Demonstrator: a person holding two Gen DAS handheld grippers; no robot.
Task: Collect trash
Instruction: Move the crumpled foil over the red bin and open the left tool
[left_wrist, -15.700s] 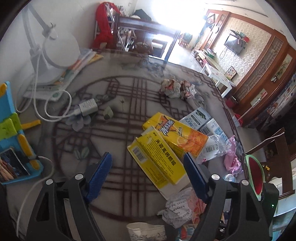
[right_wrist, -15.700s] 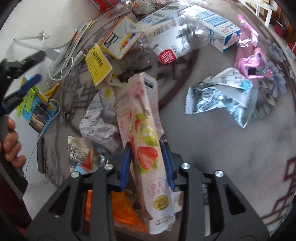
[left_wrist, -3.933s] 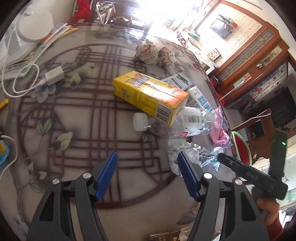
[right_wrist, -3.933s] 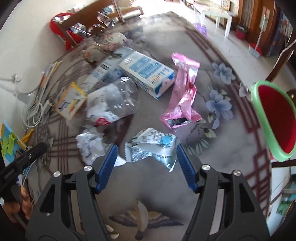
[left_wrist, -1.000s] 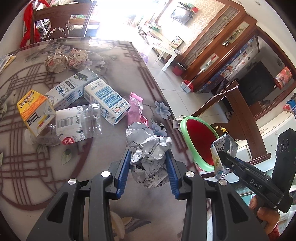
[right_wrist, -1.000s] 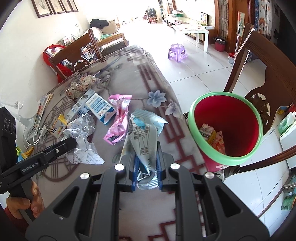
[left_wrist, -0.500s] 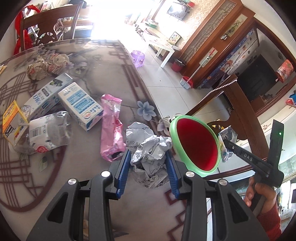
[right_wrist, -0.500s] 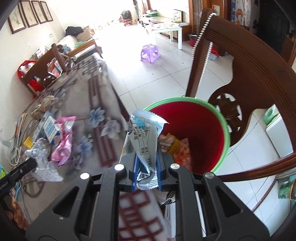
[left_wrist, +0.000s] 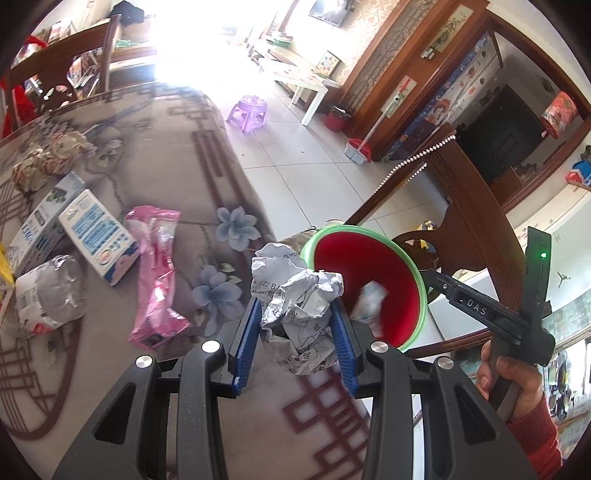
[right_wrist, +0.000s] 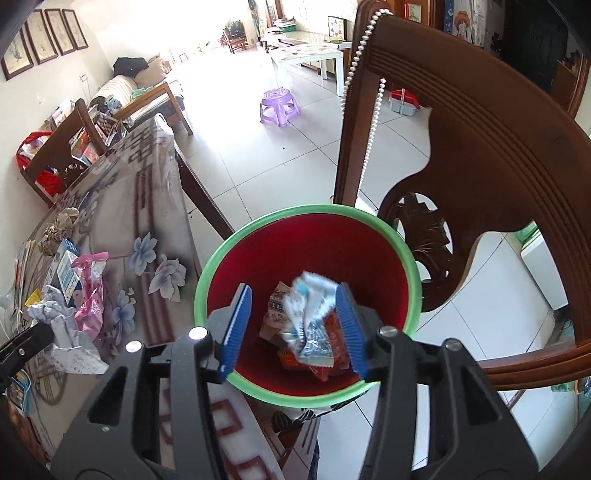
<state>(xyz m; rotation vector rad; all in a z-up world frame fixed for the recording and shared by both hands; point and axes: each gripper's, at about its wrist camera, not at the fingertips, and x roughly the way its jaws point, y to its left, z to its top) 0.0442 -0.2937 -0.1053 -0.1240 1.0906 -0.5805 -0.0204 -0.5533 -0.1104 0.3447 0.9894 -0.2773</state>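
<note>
- Bin (right_wrist: 400, 254) mouth is wide open from above, trash only at the bottom.
- Chair (right_wrist: 491, 155) back crowds its far side, so no way in from there.
- Table (right_wrist: 155, 206) edge sits right beside the bin, maybe touching, hard to tell.
- Tiled floor (right_wrist: 280, 155) beyond looks clear.

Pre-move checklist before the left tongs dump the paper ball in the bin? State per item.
1. Left tongs gripping the crumpled paper ball: ok, pads press on both sides.
2. Right tongs released: ok, jaws have just been opening; the blue-white wrapper is blurred, loose between them, over the bin.
3. Bin mouth unobstructed: not ok, right tongs sit above it.
4. Left tongs over the bin: not ok, table edge is under them, bin just beyond.
5. Room in the bin: ok, trash only at the bottom.
6. Table trash left: pink wrapper, cartons, bottle remain.
</note>
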